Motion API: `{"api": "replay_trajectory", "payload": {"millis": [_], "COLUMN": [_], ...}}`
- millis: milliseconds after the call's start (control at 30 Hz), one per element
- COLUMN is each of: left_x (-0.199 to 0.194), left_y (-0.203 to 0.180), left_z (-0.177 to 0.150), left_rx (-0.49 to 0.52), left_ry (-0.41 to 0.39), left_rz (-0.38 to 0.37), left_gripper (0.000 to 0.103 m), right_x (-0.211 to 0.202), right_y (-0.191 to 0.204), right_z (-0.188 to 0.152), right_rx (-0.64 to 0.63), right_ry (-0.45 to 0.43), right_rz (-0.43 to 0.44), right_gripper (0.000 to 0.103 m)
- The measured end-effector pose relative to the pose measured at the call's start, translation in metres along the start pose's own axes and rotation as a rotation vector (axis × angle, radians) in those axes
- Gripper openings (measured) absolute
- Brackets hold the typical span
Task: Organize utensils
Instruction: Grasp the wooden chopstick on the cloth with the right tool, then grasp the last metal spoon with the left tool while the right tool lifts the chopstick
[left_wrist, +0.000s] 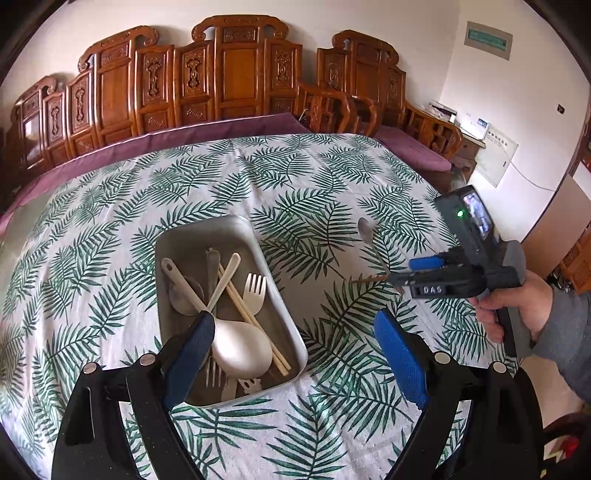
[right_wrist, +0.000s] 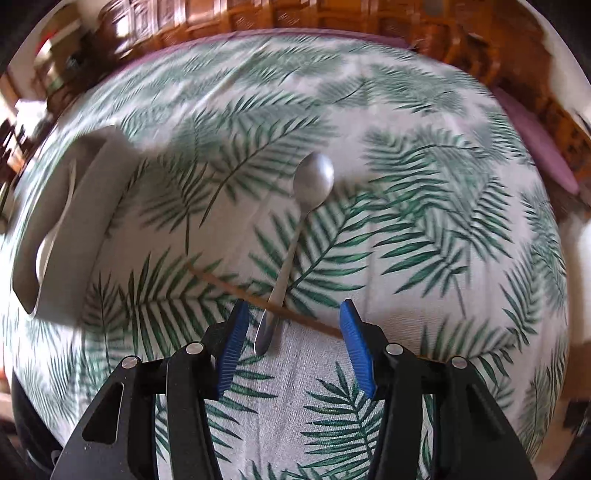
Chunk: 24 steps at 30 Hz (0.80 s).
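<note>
A metal tray (left_wrist: 271, 273) on the leaf-print cloth holds a cream spoon (left_wrist: 236, 345), a cream fork (left_wrist: 255, 290), chopsticks (left_wrist: 255, 321) and other utensils. My left gripper (left_wrist: 293, 354) is open and empty, hovering over the tray's near end. A metal spoon (right_wrist: 314, 181) lies on the cloth right of the tray, its handle crossing a brown chopstick (right_wrist: 221, 282). My right gripper (right_wrist: 291, 332) is open, its fingers either side of the spoon's handle end. The right gripper (left_wrist: 424, 275) also shows in the left wrist view, above the spoon (left_wrist: 367, 230).
The tray (right_wrist: 74, 225) is at the left in the blurred right wrist view. A carved wooden bench (left_wrist: 221, 81) with purple cushions stands behind the table. A wooden armchair (left_wrist: 406, 122) stands at the back right.
</note>
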<state>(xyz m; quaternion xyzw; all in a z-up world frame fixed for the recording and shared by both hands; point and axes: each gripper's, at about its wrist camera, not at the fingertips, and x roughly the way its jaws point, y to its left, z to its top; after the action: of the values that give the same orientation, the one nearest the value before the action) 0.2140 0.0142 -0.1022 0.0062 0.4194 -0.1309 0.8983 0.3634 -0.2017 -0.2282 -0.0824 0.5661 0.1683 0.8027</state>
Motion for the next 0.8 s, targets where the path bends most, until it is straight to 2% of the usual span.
{"api": "replay_trajectory", "payload": {"millis": [133,200,233,300,367,533,800], "left_x": [0.008,0.013,0.018,0.025,0.031,0.049,0.082], "left_y": [-0.01,-0.015,-0.019,-0.025,-0.031,-0.048,-0.074], "left_z": [0.002,0.003,0.004,0.005,0.006,0.009,0.015], "left_rx": [0.009,0.009,0.011,0.012,0.015,0.038,0.059], "left_ry": [0.017,0.027,0.035,0.046,0.057,0.086,0.136], "left_rz": [-0.008,-0.012,-0.012,-0.016,-0.022,-0.027,-0.034], "left_gripper": [0.085,0.085,0.085,0.085,0.085,0.085,0.085], "right_x": [0.005,0.005,0.004,0.002,0.001,-0.007,-0.036], "right_y": [0.001,-0.001,-0.003,-0.009,-0.015,-0.019,-0.03], "right_z": [0.0,0.001,0.001,-0.001,-0.004,-0.016,-0.033], "right_rx": [-0.079,-0.096,-0.1,-0.099,-0.099,-0.111,-0.078], "right_ry": [0.022,0.023,0.023,0.023,0.022,0.01,-0.061], "right_rz": [0.009,-0.002,0.002,0.006,0.026,0.045,0.117], "right_gripper": [0.052,0.035,0.032,0.015,0.009,0.008,0.006]}}
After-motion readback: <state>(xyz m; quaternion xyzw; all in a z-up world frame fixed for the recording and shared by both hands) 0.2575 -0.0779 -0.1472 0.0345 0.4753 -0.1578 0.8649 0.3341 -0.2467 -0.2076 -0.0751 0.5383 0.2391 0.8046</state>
